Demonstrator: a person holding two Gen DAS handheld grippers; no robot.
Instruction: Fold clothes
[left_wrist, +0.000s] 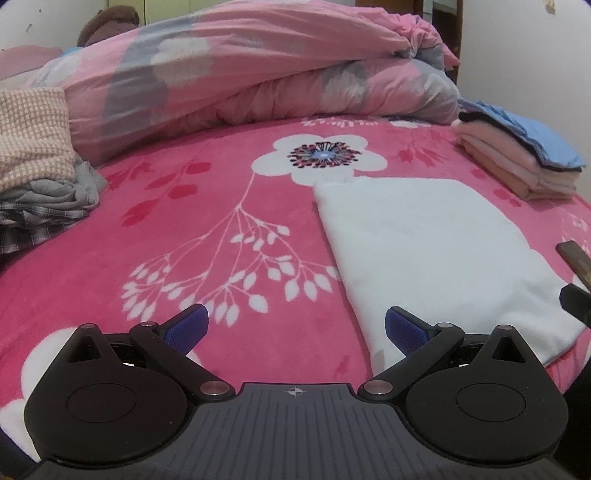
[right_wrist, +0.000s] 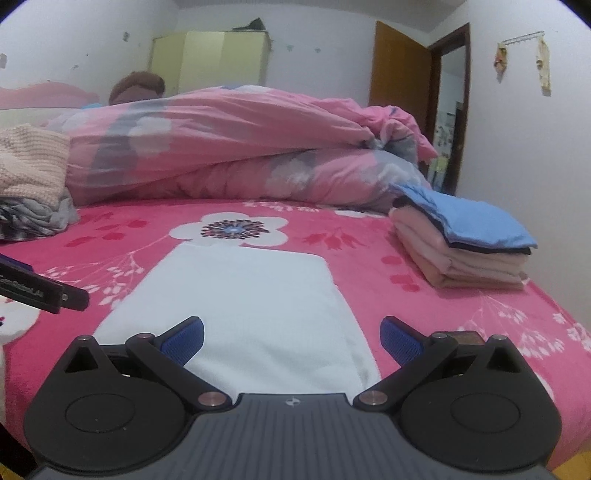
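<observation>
We hold both grippers low over the bed, and both are empty. The left gripper has its fingers spread wide, with nothing between them; its right finger is over the near left edge of the white garment. The right gripper also has its fingers spread wide, and it hangs just above the near end of the same garment.

The white garment lies flat on the pink blanket, already a narrow rectangle, so we judge that one more fold is needed before it goes to the folded stack near the right edge.

Several things can go wrong here, in our opinion. The blanket is plush, so a low pinch may take the blanket together with the cloth. The garment has layers, and if we take only the top one, the fold opens. If our two grippers lift at different heights, the edges do not meet and wrinkles come. The stack stands close to the bed edge; a careless push may knock it down. The unfolded pile on the left is well apart.
</observation>
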